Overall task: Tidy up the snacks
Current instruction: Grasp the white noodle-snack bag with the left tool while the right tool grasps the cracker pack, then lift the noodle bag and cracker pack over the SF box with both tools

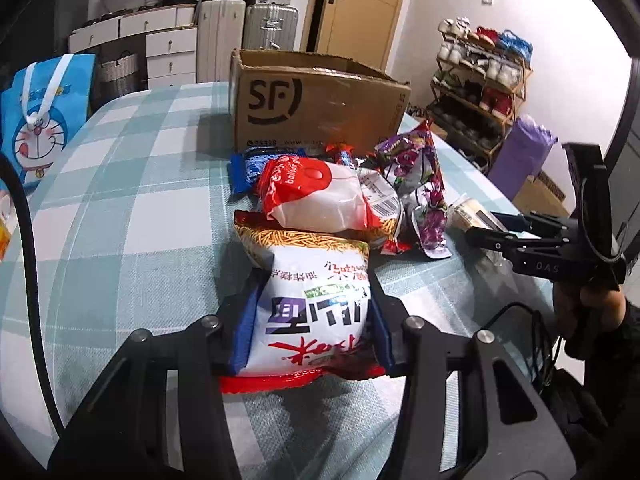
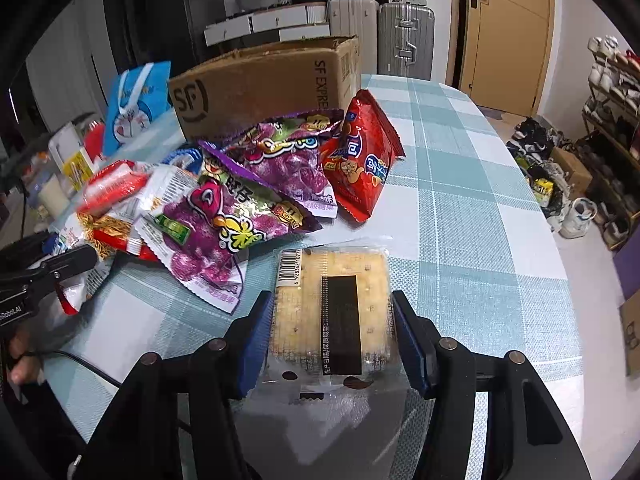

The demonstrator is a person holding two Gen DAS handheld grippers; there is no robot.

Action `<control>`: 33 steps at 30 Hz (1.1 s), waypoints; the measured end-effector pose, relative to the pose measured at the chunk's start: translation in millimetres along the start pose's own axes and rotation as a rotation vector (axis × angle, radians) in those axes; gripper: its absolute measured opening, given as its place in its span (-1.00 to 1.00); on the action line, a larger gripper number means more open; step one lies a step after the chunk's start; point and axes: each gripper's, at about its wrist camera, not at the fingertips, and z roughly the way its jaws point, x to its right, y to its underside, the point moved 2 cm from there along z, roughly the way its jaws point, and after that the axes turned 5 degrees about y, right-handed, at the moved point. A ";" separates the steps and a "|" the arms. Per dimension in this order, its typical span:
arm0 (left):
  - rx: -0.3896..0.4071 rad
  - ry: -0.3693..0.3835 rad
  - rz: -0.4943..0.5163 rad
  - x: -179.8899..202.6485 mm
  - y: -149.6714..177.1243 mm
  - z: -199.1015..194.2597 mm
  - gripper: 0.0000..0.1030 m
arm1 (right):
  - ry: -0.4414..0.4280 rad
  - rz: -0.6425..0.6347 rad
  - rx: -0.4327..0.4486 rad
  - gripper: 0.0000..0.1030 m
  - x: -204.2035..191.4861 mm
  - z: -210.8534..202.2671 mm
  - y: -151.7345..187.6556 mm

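place: home | cues: shoe rack (image 1: 480, 80), suitcases (image 2: 404, 36), drawer units (image 1: 168, 52), wooden door (image 2: 508, 32), checked-cloth surface (image 2: 460, 184)

Two low, close wrist views across the table (image 1: 120, 200), both toward the cardboard box (image 1: 316, 108) and snack pile (image 2: 240, 184).
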 end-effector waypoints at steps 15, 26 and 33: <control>0.166 0.022 -0.037 5.4 -27.5 -61.7 -0.14 | -0.114 0.028 0.212 0.12 -4.4 -57.6 -14.1; 0.214 0.016 -0.035 8.5 -76.6 -62.9 -0.14 | -0.153 0.050 0.281 0.12 -6.4 -73.6 -50.1; 0.214 0.027 -0.037 4.6 -113.8 -48.0 -0.13 | -0.164 0.039 0.293 0.12 -12.5 -72.4 -79.3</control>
